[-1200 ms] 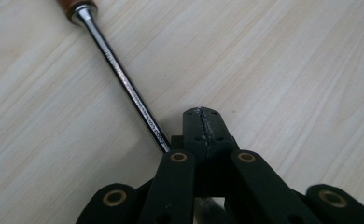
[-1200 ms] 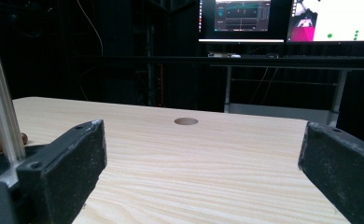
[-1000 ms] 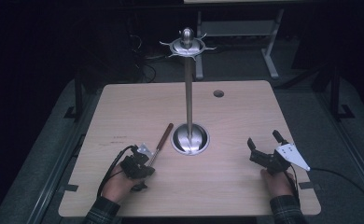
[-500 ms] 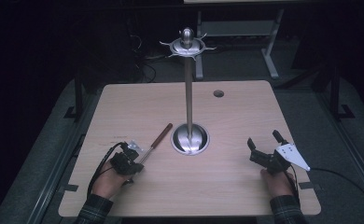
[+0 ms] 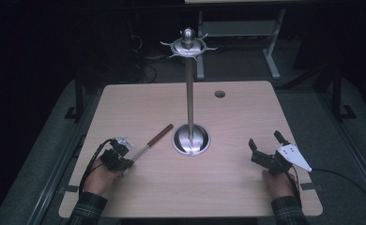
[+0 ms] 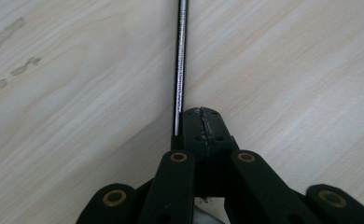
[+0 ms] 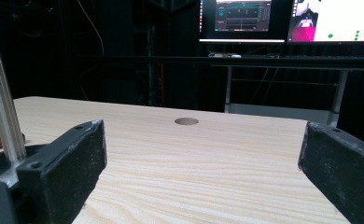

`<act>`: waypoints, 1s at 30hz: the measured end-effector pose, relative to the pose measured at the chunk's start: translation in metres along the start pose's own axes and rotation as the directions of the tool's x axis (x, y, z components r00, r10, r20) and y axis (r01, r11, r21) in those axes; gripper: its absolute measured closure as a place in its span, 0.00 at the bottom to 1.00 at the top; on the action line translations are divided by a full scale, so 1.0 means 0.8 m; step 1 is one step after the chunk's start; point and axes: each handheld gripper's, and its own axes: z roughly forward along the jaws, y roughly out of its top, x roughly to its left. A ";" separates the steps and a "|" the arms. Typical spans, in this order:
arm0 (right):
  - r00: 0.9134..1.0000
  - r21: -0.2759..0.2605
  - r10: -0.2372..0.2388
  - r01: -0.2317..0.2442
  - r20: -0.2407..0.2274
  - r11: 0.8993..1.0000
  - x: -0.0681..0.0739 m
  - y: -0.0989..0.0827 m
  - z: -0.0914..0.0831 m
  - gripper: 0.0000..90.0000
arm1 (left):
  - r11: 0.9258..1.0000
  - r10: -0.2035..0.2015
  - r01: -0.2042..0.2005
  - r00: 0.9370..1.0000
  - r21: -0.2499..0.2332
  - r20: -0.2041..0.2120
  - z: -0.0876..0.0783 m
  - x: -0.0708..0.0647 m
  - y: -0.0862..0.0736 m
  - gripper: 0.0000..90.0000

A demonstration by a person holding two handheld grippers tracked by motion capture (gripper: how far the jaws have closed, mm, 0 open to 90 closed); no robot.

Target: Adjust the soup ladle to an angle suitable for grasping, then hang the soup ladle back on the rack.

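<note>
Since a second ago the left gripper (image 5: 123,159) has drawn back toward the near left of the light wooden table (image 5: 247,197), and the slim tool with a thin steel shaft and a reddish-brown wooden handle (image 5: 154,140) has come with it, now lying a little farther from the stand than before. The right gripper (image 5: 266,147) has kept its place.

The tool lies flat on the tabletop, slanting from near left to far right, its wooden handle end pointing at the round base of the tall polished metal stand (image 5: 190,138) and stopping just short of it. In the left gripper view the bright shaft (image 6: 180,65) runs straight up from the black jaws, which are pressed together; the shaft passes along the left side of the closed tips, and whether it is truly pinched or only lies against them cannot be told.

The stand rises from mid-table to a hooked crown (image 5: 188,45). The right gripper rests on the near right of the table with its jaws spread wide, nothing between them; its own view shows bare wood ahead, as far as the small round hole (image 7: 186,121) near the far edge. The table's right half and far side are open, and the left gripper sits close to the near left edge.
</note>
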 end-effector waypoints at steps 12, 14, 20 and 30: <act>1.000 0.000 -0.001 0.001 0.002 1.000 0.000 0.000 0.000 0.00 | 0.999 -0.005 0.008 0.999 -0.052 0.042 -0.010 0.000 0.007 1.00; 1.000 -0.001 0.000 0.000 0.002 1.000 0.000 0.000 0.000 0.00 | 0.998 -0.005 0.008 0.999 -0.064 0.047 -0.012 0.000 0.009 1.00; 1.000 -0.001 0.000 0.000 0.002 1.000 0.000 0.000 0.000 0.00 | 0.998 0.009 -0.005 0.998 -0.057 0.065 -0.016 0.001 0.016 1.00; 1.000 -0.001 -0.001 0.001 0.002 1.000 0.000 0.000 0.000 0.00 | 0.997 0.019 -0.012 0.995 -0.073 0.093 -0.012 0.010 0.042 0.96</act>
